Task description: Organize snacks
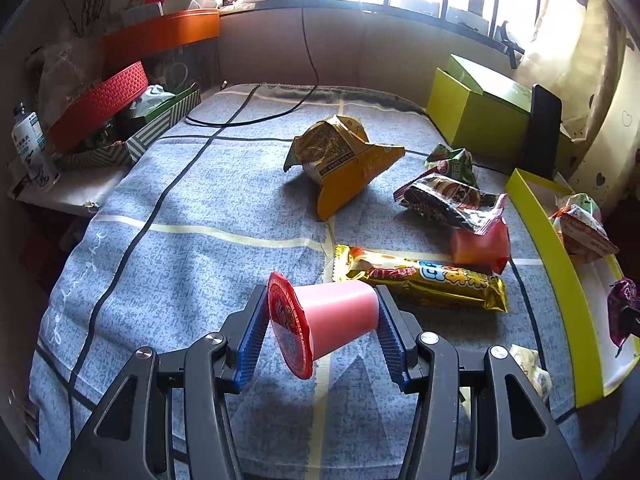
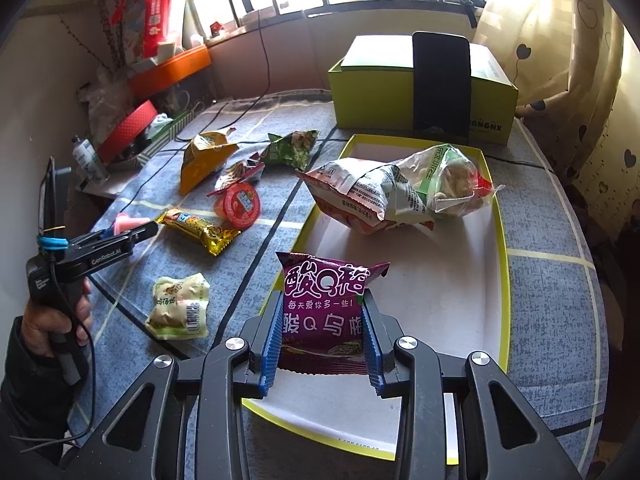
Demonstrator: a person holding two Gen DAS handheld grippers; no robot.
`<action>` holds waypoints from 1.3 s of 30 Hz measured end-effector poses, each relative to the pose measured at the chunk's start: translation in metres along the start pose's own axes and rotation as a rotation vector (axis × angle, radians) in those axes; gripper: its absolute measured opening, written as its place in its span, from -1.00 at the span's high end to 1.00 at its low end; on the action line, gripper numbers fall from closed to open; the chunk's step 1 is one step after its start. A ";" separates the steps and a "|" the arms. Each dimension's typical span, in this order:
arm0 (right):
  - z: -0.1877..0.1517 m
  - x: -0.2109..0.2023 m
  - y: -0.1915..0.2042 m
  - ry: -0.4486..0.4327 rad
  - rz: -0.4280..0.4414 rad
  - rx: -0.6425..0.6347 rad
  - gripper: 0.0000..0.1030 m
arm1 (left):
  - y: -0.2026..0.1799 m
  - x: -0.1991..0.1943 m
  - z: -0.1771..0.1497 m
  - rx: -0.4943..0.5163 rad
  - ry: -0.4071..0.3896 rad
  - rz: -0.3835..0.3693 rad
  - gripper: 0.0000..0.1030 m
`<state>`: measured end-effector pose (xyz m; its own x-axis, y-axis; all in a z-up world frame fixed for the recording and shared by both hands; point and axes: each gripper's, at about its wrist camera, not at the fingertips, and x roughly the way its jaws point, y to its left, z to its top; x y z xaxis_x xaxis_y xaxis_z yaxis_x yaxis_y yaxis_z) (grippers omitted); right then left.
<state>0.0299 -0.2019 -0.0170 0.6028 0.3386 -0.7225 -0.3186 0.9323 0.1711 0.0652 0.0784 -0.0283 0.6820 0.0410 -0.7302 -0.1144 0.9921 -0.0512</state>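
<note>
The left gripper [image 1: 322, 326] is closed on a pink jelly cup [image 1: 328, 322]. The cup lies sideways between the blue pads, its red foil lid toward the left pad and its base against the right pad, held above the grey checked cloth of the table [image 1: 192, 200].

The right gripper [image 2: 322, 340] is closed on a purple candy bag [image 2: 324, 312], both pads pressing the bag's sides. The bag stands upright over the near edge of the yellow-rimmed tray [image 2: 505, 264], which lies on the table's right side. A large white and green snack bag [image 2: 396, 188] already lies at the far end of the tray's white floor.

Loose on the cloth to the left of the tray:
- a gold wrapped bar [image 2: 198, 229];
- a second jelly cup [image 2: 240, 205] with a red lid, just beyond the bar;
- a pale green packet [image 2: 180, 306], near the tray's front corner;
- an orange-yellow bag [image 2: 200, 158] and a green bag [image 2: 294, 148], farther back.

A green box [image 2: 376, 96] stands behind the tray, with a dark phone [image 2: 440, 84] propped against its front.
</note>
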 end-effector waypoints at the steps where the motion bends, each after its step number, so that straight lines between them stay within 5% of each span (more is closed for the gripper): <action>1: 0.000 -0.001 0.000 -0.002 0.001 0.000 0.36 | -0.001 -0.004 0.000 0.001 -0.009 -0.005 -0.02; 12: -0.002 -0.012 -0.006 -0.028 -0.004 0.016 0.35 | -0.039 -0.036 0.010 0.051 -0.062 -0.081 -0.02; 39: -0.021 -0.015 -0.043 -0.005 -0.064 0.096 0.35 | -0.164 -0.050 0.001 0.261 -0.009 -0.332 -0.02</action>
<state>0.0191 -0.2500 -0.0277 0.6234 0.2782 -0.7307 -0.2080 0.9599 0.1880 0.0502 -0.0861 0.0173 0.6571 -0.2859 -0.6974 0.2982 0.9484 -0.1078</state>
